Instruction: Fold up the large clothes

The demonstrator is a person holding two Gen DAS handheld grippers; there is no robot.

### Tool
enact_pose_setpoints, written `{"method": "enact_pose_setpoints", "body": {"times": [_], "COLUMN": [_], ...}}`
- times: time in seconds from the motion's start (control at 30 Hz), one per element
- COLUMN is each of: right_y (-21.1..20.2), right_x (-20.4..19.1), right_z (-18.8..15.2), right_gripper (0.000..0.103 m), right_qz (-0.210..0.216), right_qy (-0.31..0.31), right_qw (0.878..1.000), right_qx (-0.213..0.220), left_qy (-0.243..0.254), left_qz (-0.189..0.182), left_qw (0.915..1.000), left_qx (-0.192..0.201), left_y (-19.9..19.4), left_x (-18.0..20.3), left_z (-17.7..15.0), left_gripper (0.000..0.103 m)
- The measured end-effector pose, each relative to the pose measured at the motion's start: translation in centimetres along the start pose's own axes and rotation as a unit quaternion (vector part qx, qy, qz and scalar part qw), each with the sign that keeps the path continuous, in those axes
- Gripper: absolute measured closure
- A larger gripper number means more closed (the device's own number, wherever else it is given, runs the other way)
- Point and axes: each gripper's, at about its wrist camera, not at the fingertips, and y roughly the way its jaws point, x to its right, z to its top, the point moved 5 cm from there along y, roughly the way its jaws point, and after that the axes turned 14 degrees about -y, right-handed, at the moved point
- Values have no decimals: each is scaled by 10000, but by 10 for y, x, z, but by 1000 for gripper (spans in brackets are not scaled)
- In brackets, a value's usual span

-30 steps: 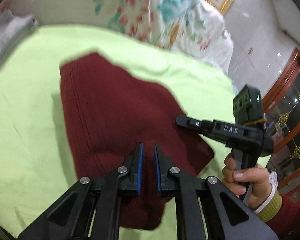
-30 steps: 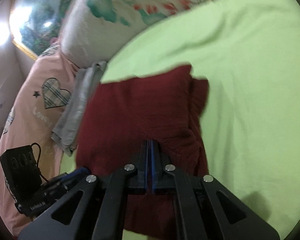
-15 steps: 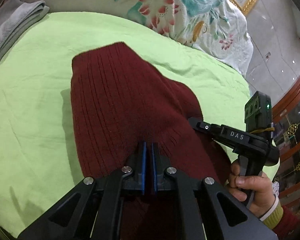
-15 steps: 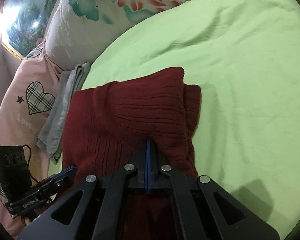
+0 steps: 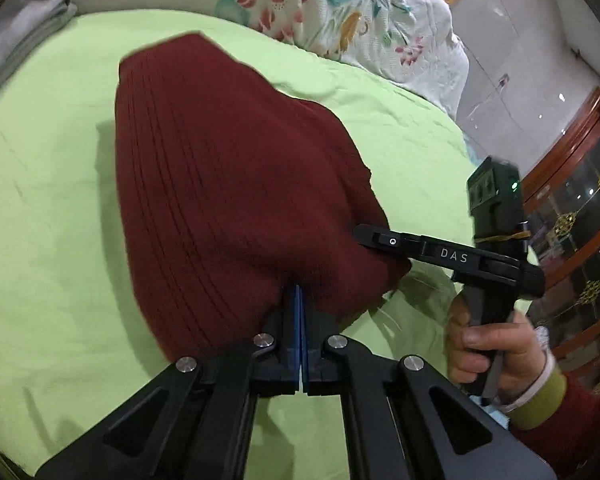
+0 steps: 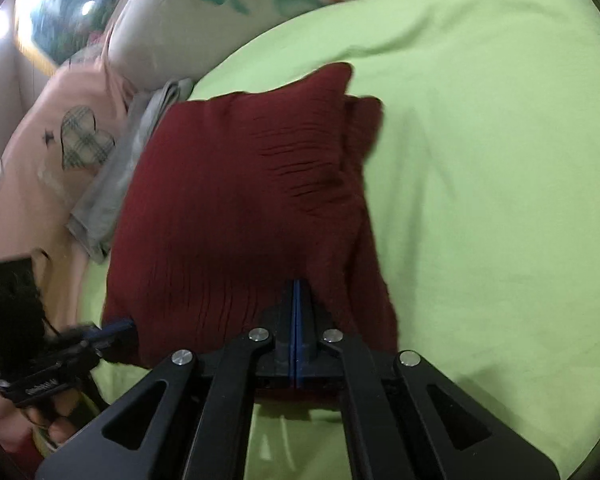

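Note:
A dark red ribbed sweater (image 5: 228, 184) lies folded on a light green bed sheet (image 5: 44, 220). My left gripper (image 5: 298, 294) is shut, its tips buried in the sweater's near edge, which bunches up over them. In the right wrist view the sweater (image 6: 240, 208) fills the middle. My right gripper (image 6: 296, 286) is shut on its near edge in the same way. The right gripper (image 5: 364, 236) shows from the side at the sweater's right corner, held by a hand (image 5: 488, 348). The left gripper (image 6: 118, 326) shows blurred at the left corner.
A floral quilt (image 5: 360, 12) is heaped at the far side of the bed. Folded grey cloth (image 6: 116, 184) lies beside the sweater, against a pink pillow with a plaid heart (image 6: 60, 152). A wooden glass cabinet (image 5: 572, 200) stands past the bed's right edge.
My left jaws have closed from slightly apart onto the sweater's near edge. Both grippers have sunk toward the bed, and the sweater's near edge now bunches over their tips.

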Motion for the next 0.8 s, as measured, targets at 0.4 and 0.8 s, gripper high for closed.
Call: {"method": "enact_pose_setpoints", "body": {"times": [0.4,0.8], "right_y": [-3,-41], "right_x": [-3,-31], "right_z": [2,0], "right_gripper": [103,101], "right_qz": [-34,-310], "right_qy": [71,-147], "right_qw": [10000,9993], "right_qx": [-44,122], "left_qy": [-134,-485], "left_qz": [43,498], "left_qw": [9998,9956], "left_qx": [156,628], "left_y": [-10,-59], "left_x": [-1,-5], "left_z": [2,-11], "left_gripper": [102,102]}}
